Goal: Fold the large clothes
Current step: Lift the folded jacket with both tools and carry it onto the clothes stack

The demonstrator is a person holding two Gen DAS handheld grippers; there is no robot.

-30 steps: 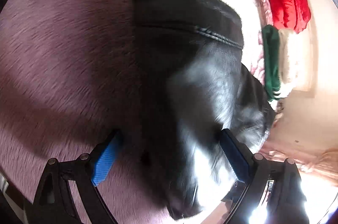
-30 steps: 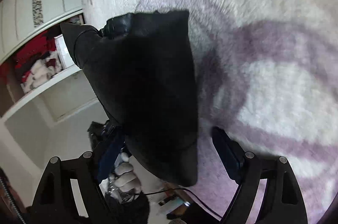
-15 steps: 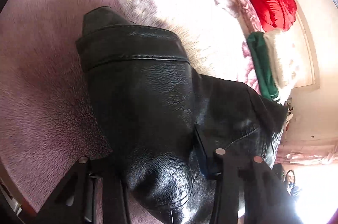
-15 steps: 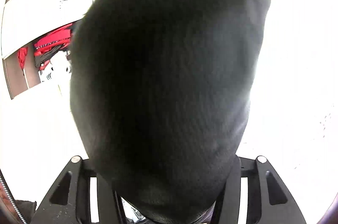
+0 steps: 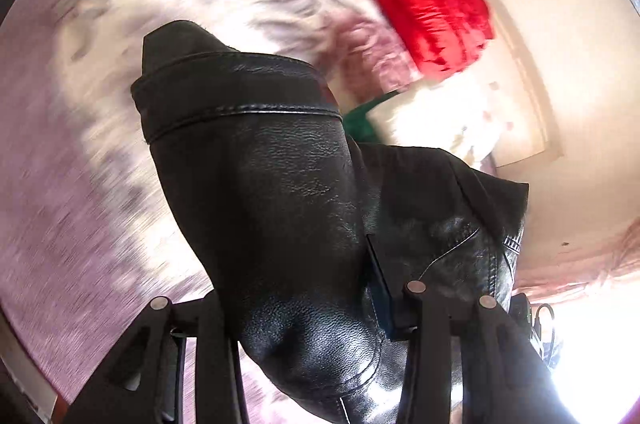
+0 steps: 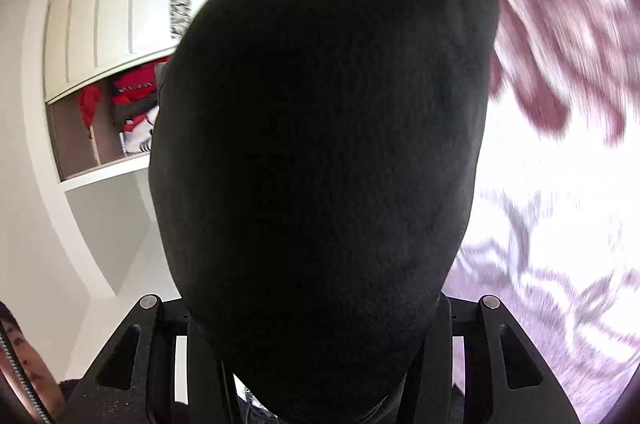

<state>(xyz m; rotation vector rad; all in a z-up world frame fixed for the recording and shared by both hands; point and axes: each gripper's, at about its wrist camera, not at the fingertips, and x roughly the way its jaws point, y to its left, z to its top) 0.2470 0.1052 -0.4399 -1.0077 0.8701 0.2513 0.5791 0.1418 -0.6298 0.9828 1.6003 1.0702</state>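
A black leather jacket (image 5: 272, 184) hangs in the left wrist view, its stitched hem or cuff band on top. My left gripper (image 5: 304, 308) is shut on the black leather jacket, its fingers squeezed in against the leather. In the right wrist view a matte black part of the same jacket (image 6: 320, 152) fills the middle. My right gripper (image 6: 316, 336) is shut on it, the fingertips hidden behind the cloth. Both grippers hold the jacket lifted above the pink and white fluffy blanket (image 5: 80, 184).
A red puffy jacket (image 5: 432, 8), a green garment (image 5: 356, 120) and a white folded one (image 5: 436, 120) lie at the blanket's far side. A white wardrobe with an open shelf of red clothes (image 6: 120, 96) stands to the left. The person's face (image 6: 20, 352) shows at lower left.
Both grippers went from open around the jacket to shut on it. They have since lifted and swung it, so the blanket blurs and the far clothes come into view.
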